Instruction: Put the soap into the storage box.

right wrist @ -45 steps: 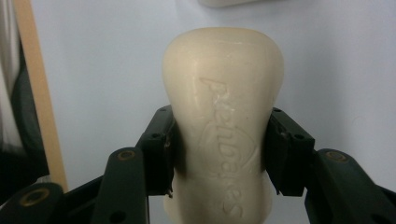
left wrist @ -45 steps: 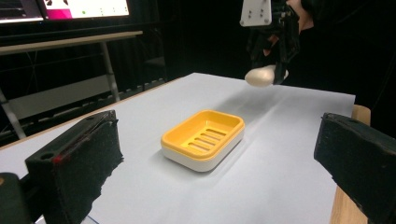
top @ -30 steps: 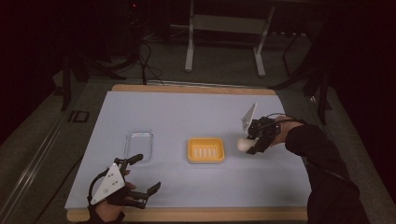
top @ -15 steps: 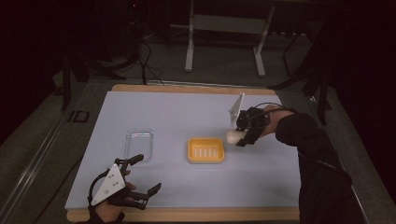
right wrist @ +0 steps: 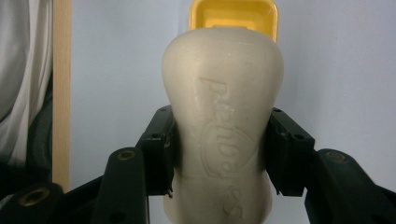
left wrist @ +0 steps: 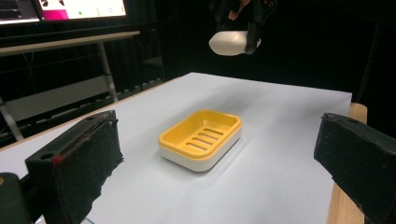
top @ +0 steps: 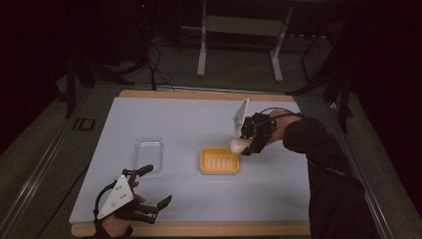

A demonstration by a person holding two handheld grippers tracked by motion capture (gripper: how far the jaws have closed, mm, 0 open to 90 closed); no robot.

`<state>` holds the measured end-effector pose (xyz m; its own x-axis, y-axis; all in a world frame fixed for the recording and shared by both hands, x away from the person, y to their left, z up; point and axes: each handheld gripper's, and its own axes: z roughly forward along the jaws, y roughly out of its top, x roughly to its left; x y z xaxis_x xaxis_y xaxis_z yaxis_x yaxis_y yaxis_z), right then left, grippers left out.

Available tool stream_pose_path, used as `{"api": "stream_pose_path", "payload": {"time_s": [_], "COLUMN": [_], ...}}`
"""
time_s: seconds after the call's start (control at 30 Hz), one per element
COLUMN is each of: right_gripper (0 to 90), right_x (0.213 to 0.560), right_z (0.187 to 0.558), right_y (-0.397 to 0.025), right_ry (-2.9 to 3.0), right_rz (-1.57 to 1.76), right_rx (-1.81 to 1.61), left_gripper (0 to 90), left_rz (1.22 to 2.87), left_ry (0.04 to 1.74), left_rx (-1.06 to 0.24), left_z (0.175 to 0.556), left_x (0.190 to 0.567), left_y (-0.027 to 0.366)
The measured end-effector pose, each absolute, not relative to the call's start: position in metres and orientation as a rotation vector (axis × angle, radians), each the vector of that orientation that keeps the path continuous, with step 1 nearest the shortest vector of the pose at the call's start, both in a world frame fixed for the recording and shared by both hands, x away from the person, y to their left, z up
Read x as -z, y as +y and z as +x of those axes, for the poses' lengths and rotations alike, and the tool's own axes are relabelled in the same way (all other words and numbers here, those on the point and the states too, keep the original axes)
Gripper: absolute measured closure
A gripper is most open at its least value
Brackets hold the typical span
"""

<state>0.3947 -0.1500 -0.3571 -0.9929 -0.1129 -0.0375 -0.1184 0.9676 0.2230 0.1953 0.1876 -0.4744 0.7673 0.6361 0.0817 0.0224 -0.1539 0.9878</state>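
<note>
A white bar of soap (top: 237, 145) (left wrist: 229, 42) (right wrist: 222, 121) hangs in the air, and my right gripper (top: 244, 145) is shut on it. The bar hovers just over the far right corner of a yellow soap dish (top: 219, 160) (left wrist: 201, 138) (right wrist: 233, 14) that rests on the pale sheet in the middle of the table. Near the table's front left, my left gripper (top: 155, 186) stands open with nothing between its black pads (left wrist: 77, 163). It faces the dish from a distance.
A clear plastic lid (top: 149, 152) lies flat left of the dish. The wooden table edge (top: 199, 229) runs along the front. A metal stand (top: 239, 30) rises on the dark floor beyond the table's far side.
My right gripper has carried the soap leftward, from right of the dish to above its right end. The left gripper has barely moved.
</note>
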Motion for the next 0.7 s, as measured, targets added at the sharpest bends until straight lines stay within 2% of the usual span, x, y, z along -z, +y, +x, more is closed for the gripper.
{"api": "stream_pose_path", "payload": {"time_s": [0.7], "right_gripper": [49.5], "right_x": [0.391], "right_z": [0.401], "right_y": [-0.115], "right_ry": [3.07], "right_rz": [-0.317], "right_rx": [-0.503], "left_gripper": [0.8], "left_rz": [1.651], "left_ry": [0.526], "left_rx": [-0.569], "left_z": [0.195], "left_x": [0.474], "left_y": [0.188]}}
